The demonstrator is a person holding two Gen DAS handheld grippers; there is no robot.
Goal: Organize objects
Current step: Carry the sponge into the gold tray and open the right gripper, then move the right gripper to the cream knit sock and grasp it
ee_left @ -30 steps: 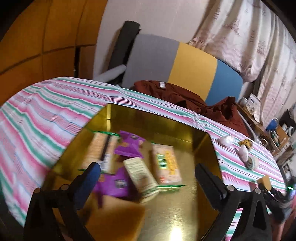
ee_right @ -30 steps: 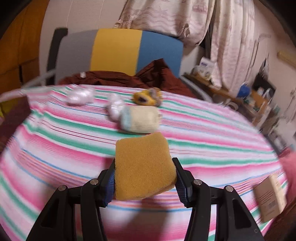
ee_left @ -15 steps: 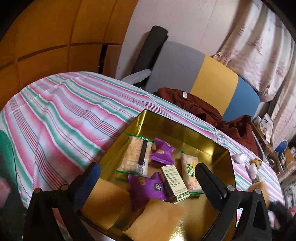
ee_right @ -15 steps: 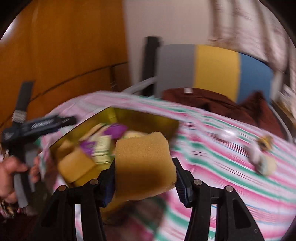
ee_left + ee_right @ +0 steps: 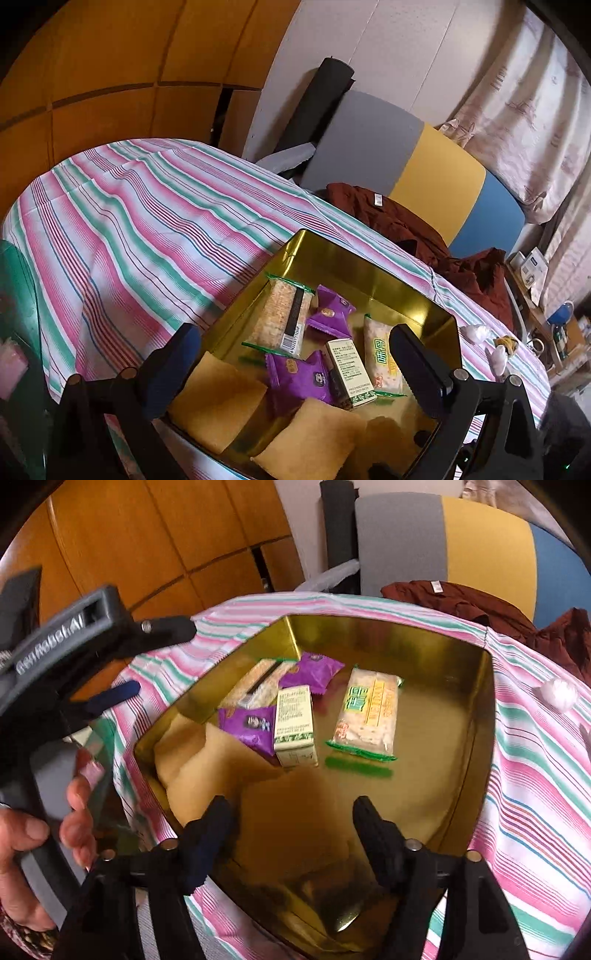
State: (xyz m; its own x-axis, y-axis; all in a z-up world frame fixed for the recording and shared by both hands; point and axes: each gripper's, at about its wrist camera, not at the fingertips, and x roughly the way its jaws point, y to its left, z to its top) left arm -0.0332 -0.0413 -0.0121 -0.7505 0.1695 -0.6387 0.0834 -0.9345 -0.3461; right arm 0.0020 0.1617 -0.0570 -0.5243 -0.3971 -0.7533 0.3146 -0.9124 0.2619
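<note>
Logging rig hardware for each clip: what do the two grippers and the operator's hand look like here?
Both the left gripper and the right gripper have black tapering fingers with blue pads and silver screws. The left one's grey body carries white lettering, too blurred to read. The hand is bare, with a dark patterned sleeve.
</note>
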